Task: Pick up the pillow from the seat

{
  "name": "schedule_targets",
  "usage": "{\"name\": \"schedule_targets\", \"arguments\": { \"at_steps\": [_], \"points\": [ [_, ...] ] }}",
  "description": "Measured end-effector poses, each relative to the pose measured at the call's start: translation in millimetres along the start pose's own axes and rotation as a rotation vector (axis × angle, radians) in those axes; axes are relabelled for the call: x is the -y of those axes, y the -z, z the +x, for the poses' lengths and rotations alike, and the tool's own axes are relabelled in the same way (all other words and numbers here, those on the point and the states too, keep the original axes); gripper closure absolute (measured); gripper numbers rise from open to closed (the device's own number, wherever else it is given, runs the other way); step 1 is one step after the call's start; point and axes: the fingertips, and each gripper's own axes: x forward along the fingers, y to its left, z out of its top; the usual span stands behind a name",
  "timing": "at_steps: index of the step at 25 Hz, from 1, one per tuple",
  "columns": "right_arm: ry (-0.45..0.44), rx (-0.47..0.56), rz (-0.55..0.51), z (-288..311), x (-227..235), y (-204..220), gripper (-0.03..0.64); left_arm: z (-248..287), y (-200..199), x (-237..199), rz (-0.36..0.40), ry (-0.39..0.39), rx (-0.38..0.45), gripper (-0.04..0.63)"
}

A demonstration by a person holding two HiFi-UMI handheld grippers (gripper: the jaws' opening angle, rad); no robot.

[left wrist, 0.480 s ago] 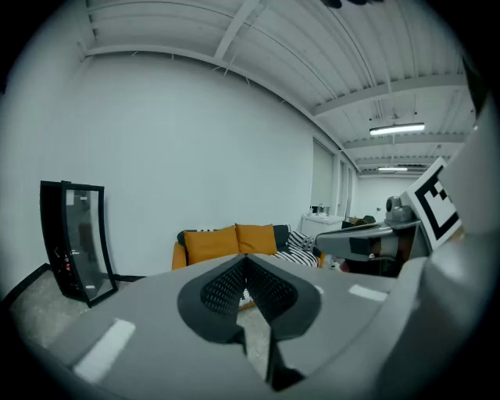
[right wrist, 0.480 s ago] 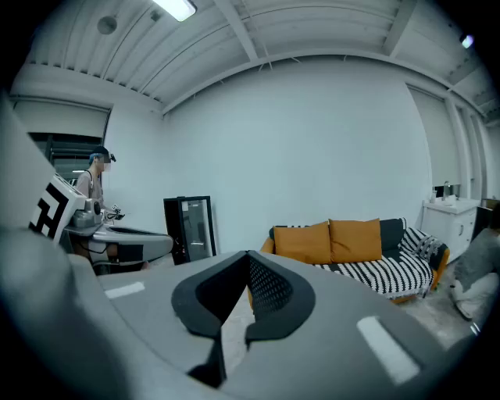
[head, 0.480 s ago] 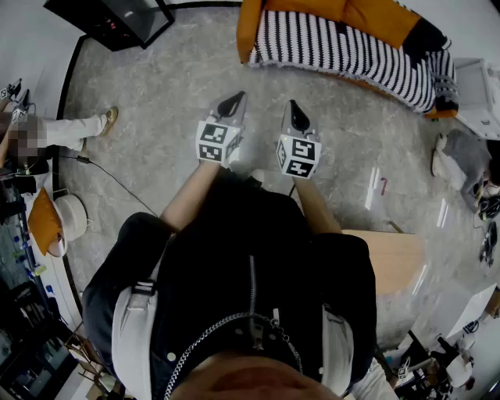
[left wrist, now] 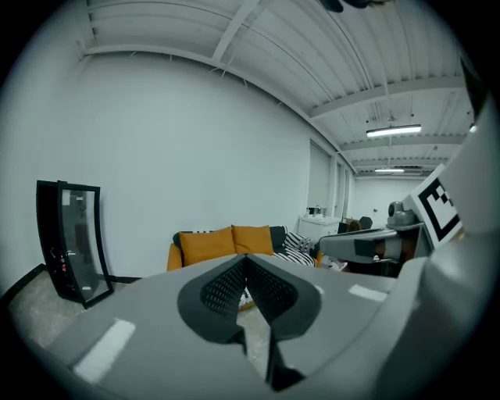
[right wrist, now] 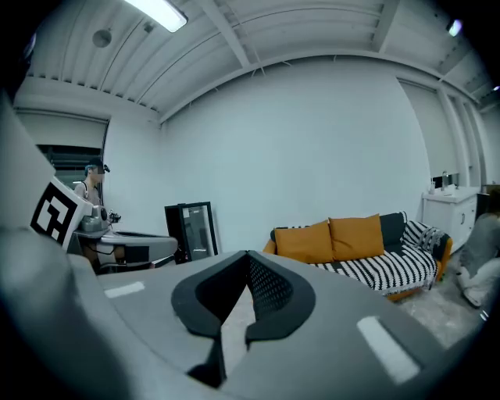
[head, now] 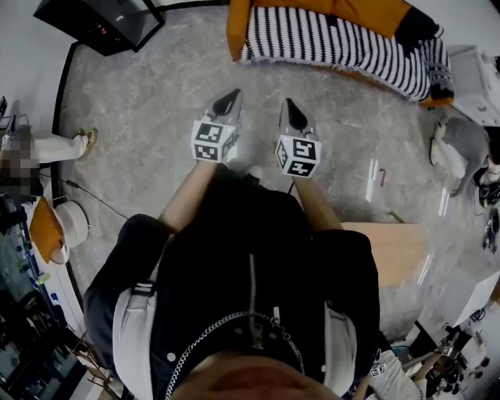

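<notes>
An orange sofa [head: 336,31] with a black-and-white striped cover stands at the far side of the room. Two orange pillows [right wrist: 332,238] lean upright against its back; in the left gripper view the pillows [left wrist: 230,244] show small above the jaws. My left gripper [head: 232,99] and right gripper [head: 290,105] are held side by side over the grey floor, well short of the sofa. Both point toward it. Each is shut, tips together, with nothing between them.
A black glass-fronted cabinet [head: 109,19] stands at the far left. A person's leg [head: 55,144] and a round stool with an orange cushion [head: 55,226] are at the left. A wooden tabletop [head: 391,250] lies at my right. A grey chair [head: 465,152] sits right of the sofa.
The sofa and cabinet have slid slightly left and up in the head view; the person's leg at the left has drawn back. Both grippers hold the same pose, still shut.
</notes>
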Motion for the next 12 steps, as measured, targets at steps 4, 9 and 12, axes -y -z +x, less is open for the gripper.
{"name": "schedule_targets", "arguments": {
  "at_steps": [4, 9, 12],
  "points": [
    [-0.024, -0.013, 0.009, -1.2, 8.7, 2.4, 0.615, 5.3, -2.7, 6.5, -0.001, -0.003, 0.002, 0.584],
    [-0.025, -0.014, 0.009, -4.6, 23.9, -0.5, 0.615, 12.9, -12.1, 18.7, 0.010, 0.001, 0.008, 0.584],
    [-0.013, -0.005, 0.020, -6.4, 30.9, -3.6, 0.615, 19.1, -18.7, 22.9, 0.010, 0.012, 0.015, 0.584]
  ]
}}
